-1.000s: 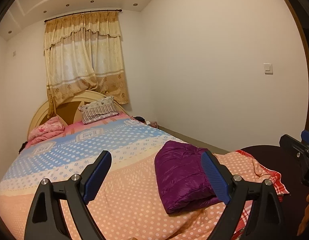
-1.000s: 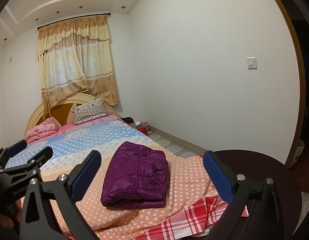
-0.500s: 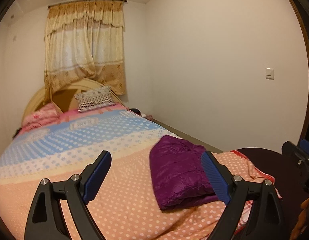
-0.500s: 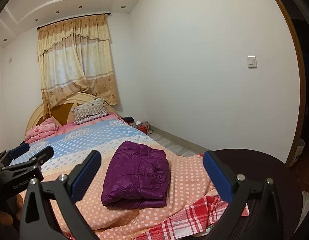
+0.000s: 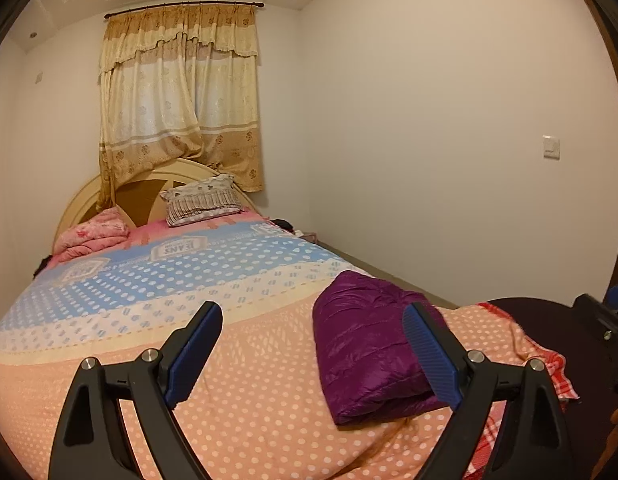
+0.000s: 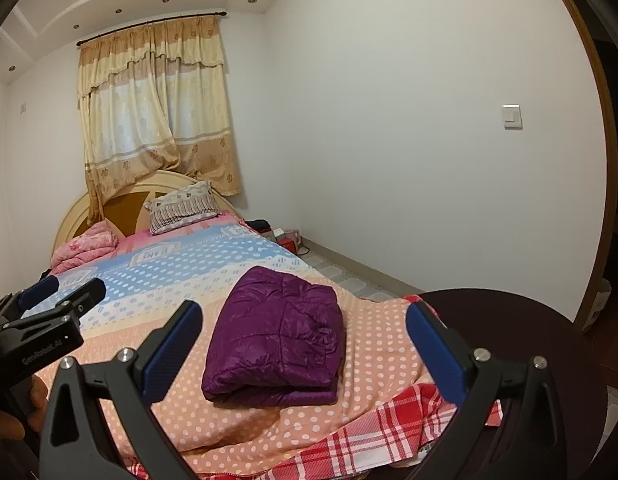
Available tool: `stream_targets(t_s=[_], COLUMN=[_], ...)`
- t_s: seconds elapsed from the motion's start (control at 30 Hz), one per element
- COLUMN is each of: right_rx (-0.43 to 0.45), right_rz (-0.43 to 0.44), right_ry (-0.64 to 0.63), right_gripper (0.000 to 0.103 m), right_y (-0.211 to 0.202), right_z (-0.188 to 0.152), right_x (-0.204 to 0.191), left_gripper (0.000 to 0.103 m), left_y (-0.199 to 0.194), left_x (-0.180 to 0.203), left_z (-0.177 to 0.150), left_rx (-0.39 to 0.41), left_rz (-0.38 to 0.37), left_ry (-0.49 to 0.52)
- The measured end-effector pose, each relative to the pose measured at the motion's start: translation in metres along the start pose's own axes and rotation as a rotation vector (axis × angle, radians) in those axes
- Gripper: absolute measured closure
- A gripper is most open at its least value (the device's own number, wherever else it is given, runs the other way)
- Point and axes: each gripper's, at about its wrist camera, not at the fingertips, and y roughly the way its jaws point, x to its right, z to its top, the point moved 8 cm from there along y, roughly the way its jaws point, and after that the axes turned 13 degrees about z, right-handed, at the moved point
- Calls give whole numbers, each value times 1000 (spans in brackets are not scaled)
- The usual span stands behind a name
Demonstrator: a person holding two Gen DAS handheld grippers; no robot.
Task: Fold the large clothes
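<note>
A purple puffer jacket (image 6: 277, 338) lies folded in a compact rectangle on the polka-dot bedspread (image 6: 389, 340) near the foot of the bed. It also shows in the left wrist view (image 5: 365, 352), at the right. My left gripper (image 5: 313, 316) is open and empty, held above the bed, left of the jacket. My right gripper (image 6: 305, 316) is open and empty, held back from the jacket, which sits between its fingers in view. The left gripper's body (image 6: 41, 332) shows at the left edge of the right wrist view.
A red checked sheet (image 6: 357, 440) hangs at the foot of the bed. A dark round footboard (image 6: 529, 320) stands at the right. A striped pillow (image 5: 201, 200) and a pink blanket (image 5: 89, 236) lie by the headboard. A white wall runs along the right side.
The left gripper has tilted and shifted slightly, so the room sits differently in its view. The right gripper has barely moved. The jacket has not moved.
</note>
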Motion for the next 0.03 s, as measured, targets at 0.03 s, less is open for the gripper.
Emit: stream_targets(t_s=[0.03], right_rx=[-1], right_rz=[-1], right_ry=[1], right_gripper=[0], right_y=[1], right_z=[0], right_x=[1], left_gripper=[11], left_y=[1], left_x=[2], left_z=[-1], left_rx=[-5], left_rz=[0], left_ry=[6])
